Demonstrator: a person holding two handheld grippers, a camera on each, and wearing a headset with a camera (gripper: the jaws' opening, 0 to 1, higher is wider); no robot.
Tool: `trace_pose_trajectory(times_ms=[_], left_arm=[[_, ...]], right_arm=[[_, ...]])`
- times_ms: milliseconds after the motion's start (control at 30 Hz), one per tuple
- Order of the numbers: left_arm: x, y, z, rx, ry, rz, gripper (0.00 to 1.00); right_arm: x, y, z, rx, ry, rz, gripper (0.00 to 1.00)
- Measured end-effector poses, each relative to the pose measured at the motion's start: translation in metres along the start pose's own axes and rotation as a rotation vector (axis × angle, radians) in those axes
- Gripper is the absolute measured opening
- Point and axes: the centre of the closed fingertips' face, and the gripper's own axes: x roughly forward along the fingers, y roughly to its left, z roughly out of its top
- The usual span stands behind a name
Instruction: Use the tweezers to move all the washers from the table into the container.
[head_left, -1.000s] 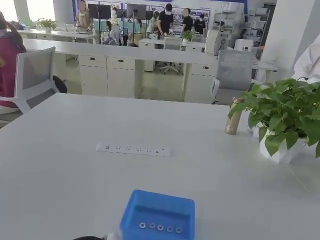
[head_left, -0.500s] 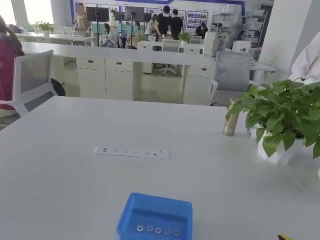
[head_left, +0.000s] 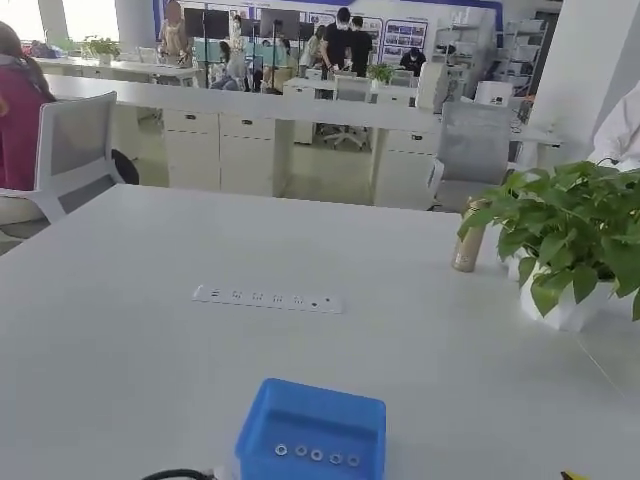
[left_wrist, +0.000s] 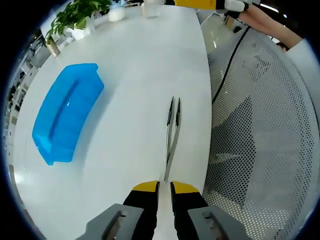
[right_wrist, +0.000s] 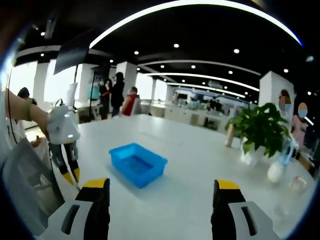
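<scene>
clamps tweezers (left_wrist: 171, 135) in left gripper (left_wrist: 165, 187), tips nearly together, nothing seen between them; holds right gripper (right_wrist: 160, 195) wide apart, empty. sets container (left_wrist: 65, 112) ahead and left of the tips, five washers (head_left: 316, 455) in a row inside. risks twisting the thin tweezers in the jaws, or nudging the light container with the tips.

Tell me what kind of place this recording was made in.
Most likely an open-plan office or lab floor: rows of long white desks, a mesh-backed office chair, a power strip lying on the table, and people standing near wall displays at the back.
</scene>
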Motion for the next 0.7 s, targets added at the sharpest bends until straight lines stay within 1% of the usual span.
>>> trace_pose_trajectory(times_ms=[67, 100, 167, 200, 233, 267, 300, 333, 367, 400, 433, 467, 500, 533, 567, 600, 633, 667, 700], left_arm=[[-0.006, 0.004, 0.002, -0.030, -0.034, 0.021, 0.15], [-0.010, 0.008, 0.005, -0.042, -0.066, 0.037, 0.17], [-0.021, 0.014, 0.013, -0.090, -0.157, 0.069, 0.20], [-0.027, 0.018, 0.020, -0.134, -0.227, 0.089, 0.22], [-0.032, 0.021, 0.023, -0.166, -0.273, 0.101, 0.24], [-0.039, 0.026, 0.030, -0.225, -0.353, 0.124, 0.31], [-0.044, 0.028, 0.034, -0.264, -0.407, 0.131, 0.35], [-0.050, 0.030, 0.038, -0.330, -0.469, 0.128, 0.38], [-0.055, 0.033, 0.040, -0.357, -0.514, 0.140, 0.40], [-0.061, 0.038, 0.043, -0.370, -0.565, 0.164, 0.42], [-0.070, 0.046, 0.047, -0.398, -0.645, 0.202, 0.46], [-0.076, 0.049, 0.048, -0.437, -0.690, 0.220, 0.50], [-0.087, 0.055, 0.050, -0.476, -0.765, 0.249, 0.52], [-0.095, 0.058, 0.051, -0.499, -0.820, 0.274, 0.55], [-0.109, 0.063, 0.051, -0.535, -0.904, 0.317, 0.58], [-0.118, 0.067, 0.052, -0.551, -0.967, 0.350, 0.61], [-0.128, 0.070, 0.051, -0.575, -1.040, 0.388, 0.67], [-0.133, 0.071, 0.050, -0.578, -1.072, 0.416, 0.70], [-0.134, 0.070, 0.047, -0.565, -1.068, 0.442, 0.72]], right_arm=[[0.000, 0.000, 0.000, 0.000, 0.003, 0.000, 0.83], [0.000, 0.000, 0.001, 0.005, -0.001, 0.001, 0.83], [-0.001, -0.001, 0.002, 0.008, -0.009, -0.003, 0.83], [-0.001, -0.001, 0.003, 0.012, -0.013, -0.004, 0.83], [-0.001, -0.002, 0.003, 0.018, -0.020, -0.004, 0.83], [-0.001, -0.002, 0.003, 0.022, -0.022, -0.004, 0.83], [-0.001, -0.002, 0.003, 0.026, -0.023, -0.004, 0.83], [0.000, -0.003, 0.003, 0.030, -0.022, -0.004, 0.84], [0.000, -0.003, 0.003, 0.034, -0.021, -0.003, 0.84], [0.001, -0.003, 0.002, 0.036, -0.021, -0.001, 0.84], [0.001, -0.002, 0.003, 0.038, -0.024, 0.002, 0.85], [0.001, -0.002, 0.004, 0.036, -0.030, 0.005, 0.85], [0.001, -0.001, 0.006, 0.032, -0.040, 0.005, 0.85], [0.000, -0.001, 0.007, 0.030, -0.049, 0.003, 0.85], [-0.001, -0.001, 0.009, 0.032, -0.059, 0.002, 0.85], [-0.001, -0.001, 0.010, 0.036, -0.063, 0.001, 0.85], [-0.001, -0.001, 0.011, 0.040, -0.067, 0.000, 0.85], [-0.001, -0.001, 0.011, 0.044, -0.068, -0.001, 0.85], [-0.001, -0.002, 0.011, 0.049, -0.068, -0.001, 0.85]])
